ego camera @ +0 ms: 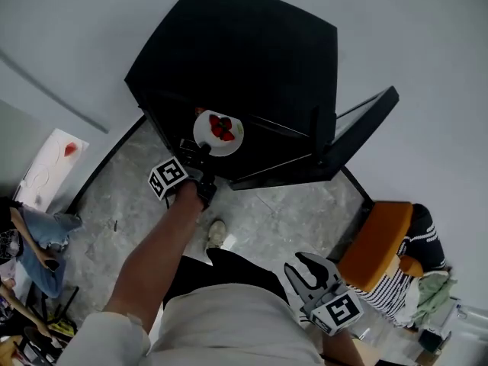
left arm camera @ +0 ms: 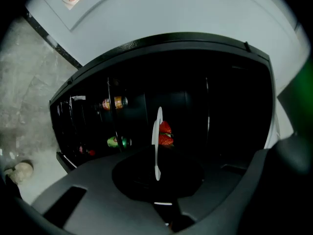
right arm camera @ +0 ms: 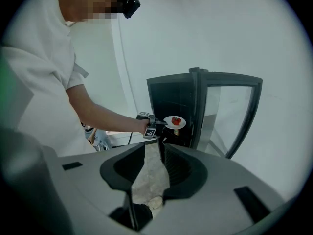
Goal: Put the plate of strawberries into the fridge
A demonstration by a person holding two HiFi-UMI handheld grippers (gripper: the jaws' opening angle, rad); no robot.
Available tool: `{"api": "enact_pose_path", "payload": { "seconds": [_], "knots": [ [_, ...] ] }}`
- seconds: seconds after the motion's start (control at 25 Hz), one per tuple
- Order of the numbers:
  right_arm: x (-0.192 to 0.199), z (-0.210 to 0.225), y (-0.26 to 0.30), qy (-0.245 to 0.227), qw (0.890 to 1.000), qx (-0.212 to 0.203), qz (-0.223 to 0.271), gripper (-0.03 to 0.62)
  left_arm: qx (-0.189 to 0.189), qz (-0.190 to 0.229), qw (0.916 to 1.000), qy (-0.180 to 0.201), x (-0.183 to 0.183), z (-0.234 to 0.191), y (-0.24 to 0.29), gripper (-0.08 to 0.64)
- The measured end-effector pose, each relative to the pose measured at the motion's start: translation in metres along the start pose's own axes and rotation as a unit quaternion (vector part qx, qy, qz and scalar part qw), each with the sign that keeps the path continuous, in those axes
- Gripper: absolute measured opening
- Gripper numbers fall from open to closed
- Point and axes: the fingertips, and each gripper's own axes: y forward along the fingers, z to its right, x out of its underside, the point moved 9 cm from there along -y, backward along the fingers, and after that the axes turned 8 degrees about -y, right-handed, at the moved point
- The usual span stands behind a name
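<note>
While the plate of strawberries (ego camera: 217, 130) hangs at the mouth of the open fridge (ego camera: 252, 59), its rim pinched in my nearly closed left gripper (ego camera: 197, 149), I judge the carry done and the set-down outstanding, with my right gripper (ego camera: 311, 271) slightly parted and empty.

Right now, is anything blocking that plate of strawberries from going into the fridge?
Nothing visible does. The glass door of the black fridge stands swung wide, and the left claw holds the round white plate of red strawberries at the opening. The drink cans inside sit off to one side.
</note>
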Motion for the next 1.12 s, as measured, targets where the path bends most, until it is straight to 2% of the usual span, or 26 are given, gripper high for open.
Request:
{"api": "enact_pose_path", "payload": {
  "seconds": [0.2,0.36,0.64,0.84,1.12],
  "knots": [
    [0.007,0.024,-0.005,0.022,1.000,0.012,-0.016,0.132,-0.024,0.022,0.9995,-0.002,-0.011,-0.018,0.039,0.025],
    [0.008,0.032,-0.005,0.030,0.999,0.013,-0.022,0.132,-0.036,0.022,0.9991,0.001,-0.011,-0.024,0.060,0.025],
    [0.014,0.041,-0.001,0.041,0.999,0.013,-0.021,0.132,-0.081,0.029,0.9956,0.037,-0.014,-0.024,0.073,0.026],
    [0.011,0.041,0.001,0.041,0.999,0.010,-0.018,0.132,-0.136,0.031,0.9847,0.105,-0.017,-0.017,0.073,0.034],
    [0.012,0.042,-0.001,0.041,0.999,0.014,-0.017,0.132,-0.194,0.041,0.9644,0.175,-0.015,-0.010,0.072,0.075]
  ]
}}
